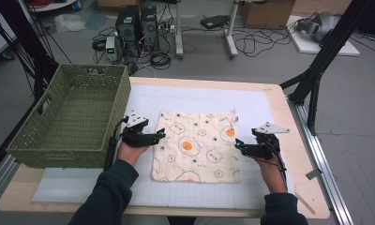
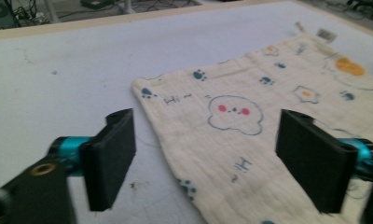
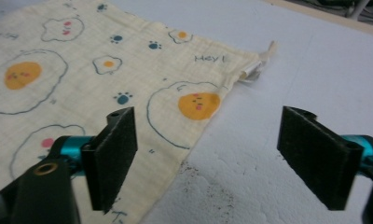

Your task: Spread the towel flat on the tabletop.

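Note:
A cream cloth (image 1: 197, 146) printed with fried eggs and paw prints lies flat on the white mat in the middle of the table. My left gripper (image 1: 161, 134) hovers at the cloth's left edge, jaws open and empty; the cloth's edge (image 2: 250, 126) shows between and beyond them. My right gripper (image 1: 238, 144) sits at the cloth's right edge, also open and empty, with the cloth (image 3: 105, 70) to the left of its jaws and bare mat under the gap. A small tag (image 3: 252, 70) sticks out at the cloth's far right corner.
A green woven basket (image 1: 68, 117) stands at the table's left side, close to my left hand. The white grid mat (image 1: 260, 108) covers most of the wooden table (image 1: 296, 154). Computers, cables and boxes lie on the floor beyond the table's far edge.

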`<state>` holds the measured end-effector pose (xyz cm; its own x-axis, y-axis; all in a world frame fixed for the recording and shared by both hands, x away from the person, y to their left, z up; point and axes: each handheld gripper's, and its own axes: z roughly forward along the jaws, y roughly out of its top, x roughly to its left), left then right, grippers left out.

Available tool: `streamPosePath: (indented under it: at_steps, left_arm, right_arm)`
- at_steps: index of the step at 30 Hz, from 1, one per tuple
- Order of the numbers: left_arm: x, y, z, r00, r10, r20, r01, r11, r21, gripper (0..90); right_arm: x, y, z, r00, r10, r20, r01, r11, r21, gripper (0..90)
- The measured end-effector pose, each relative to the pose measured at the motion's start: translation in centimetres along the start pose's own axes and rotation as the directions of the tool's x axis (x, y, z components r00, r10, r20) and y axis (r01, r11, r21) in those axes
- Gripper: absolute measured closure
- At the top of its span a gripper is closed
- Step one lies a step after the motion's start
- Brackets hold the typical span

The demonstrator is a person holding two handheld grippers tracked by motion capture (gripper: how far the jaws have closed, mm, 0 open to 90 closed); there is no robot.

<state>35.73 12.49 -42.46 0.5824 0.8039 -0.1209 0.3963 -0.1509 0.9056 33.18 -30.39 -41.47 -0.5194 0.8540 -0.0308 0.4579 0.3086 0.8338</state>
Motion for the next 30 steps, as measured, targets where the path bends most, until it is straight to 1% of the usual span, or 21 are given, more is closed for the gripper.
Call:
streamPosePath:
  at_steps: [1, 2, 4, 7, 9, 11, 12, 14, 15, 16, 20, 24, 26, 28, 30]
  left_arm:
    - [-0.2, 0.0, -0.3, 0.9999, 0.012, 0.010, -0.012, 0.9999, -0.008, 17.1]
    - [-0.4, 0.0, -0.7, 0.9995, 0.017, 0.029, -0.016, 0.9997, -0.021, 17.1]
    - [-0.5, -0.1, -1.0, 0.9992, 0.011, 0.039, -0.010, 0.9993, -0.036, 17.2]
    - [-0.7, -0.2, -1.6, 0.9967, 0.029, 0.076, -0.024, 0.9978, -0.062, 17.3]
    - [-0.8, -0.2, -1.8, 0.9944, 0.034, 0.101, -0.026, 0.9965, -0.080, 18.1]
    - [-0.8, -0.3, -1.9, 0.9934, 0.039, 0.108, -0.028, 0.9951, -0.094, 19.6]
    - [-0.9, -0.3, -2.0, 0.9929, 0.035, 0.114, -0.023, 0.9944, -0.103, 19.6]
    - [-1.2, -0.7, -2.1, 0.9931, 0.037, 0.111, -0.025, 0.9945, -0.102, 19.6]
    - [-1.3, -0.8, -2.2, 0.9931, 0.042, 0.110, -0.031, 0.9944, -0.101, 19.6]
    - [-1.5, -1.0, -2.3, 0.9928, 0.053, 0.108, -0.043, 0.9942, -0.099, 19.6]
    - [-1.6, -1.4, -2.5, 0.9924, 0.030, 0.120, -0.017, 0.9939, -0.109, 19.6]
    - [-1.6, -1.4, -2.5, 0.9918, 0.030, 0.124, -0.017, 0.9940, -0.108, 19.9]
    - [-1.5, -1.4, -2.5, 0.9923, 0.026, 0.121, -0.012, 0.9932, -0.116, 20.2]
    - [-1.3, -1.4, -2.6, 0.9915, 0.023, 0.128, -0.008, 0.9927, -0.120, 20.2]
    - [-1.4, -1.3, -2.6, 0.9909, 0.027, 0.132, -0.009, 0.9911, -0.133, 20.2]
  right_arm:
    - [0.1, 0.0, -0.2, 1.0000, -0.005, -0.009, 0.005, 1.000, -0.012, 13.5]
    - [0.2, 0.1, -0.5, 0.9997, -0.013, -0.022, 0.013, 1.000, -0.023, 12.2]
    - [0.4, 0.1, -1.0, 0.9984, -0.048, -0.028, 0.047, 0.997, -0.053, 12.1]
    - [0.6, 0.1, -1.5, 0.9970, -0.073, -0.026, 0.070, 0.994, -0.081, 12.0]
    - [0.5, 0.1, -1.8, 0.9968, -0.072, -0.035, 0.069, 0.993, -0.093, 11.9]
    - [0.5, -0.1, -2.1, 0.9965, -0.076, -0.036, 0.072, 0.992, -0.102, 11.9]
    - [0.5, -0.2, -2.2, 0.9965, -0.075, -0.037, 0.071, 0.992, -0.105, 11.9]
    - [0.4, -0.3, -2.3, 0.9957, -0.078, -0.050, 0.072, 0.991, -0.110, 11.3]
    - [0.4, -0.4, -2.3, 0.9960, -0.068, -0.058, 0.062, 0.992, -0.114, 11.0]
    - [0.4, -0.4, -2.4, 0.9964, -0.066, -0.053, 0.059, 0.991, -0.118, 11.0]
    - [0.6, -0.4, -2.2, 0.9972, -0.059, -0.046, 0.054, 0.993, -0.105, 11.0]
    - [0.6, -0.5, -2.2, 0.9970, -0.056, -0.054, 0.050, 0.993, -0.105, 11.0]
    - [0.5, -0.4, -2.1, 0.9973, -0.053, -0.050, 0.048, 0.993, -0.104, 11.0]
    - [0.5, -0.4, -2.0, 0.9974, -0.054, -0.047, 0.049, 0.994, -0.101, 11.0]
    - [0.5, -0.5, -2.0, 0.9977, -0.040, -0.055, 0.035, 0.995, -0.093, 11.0]
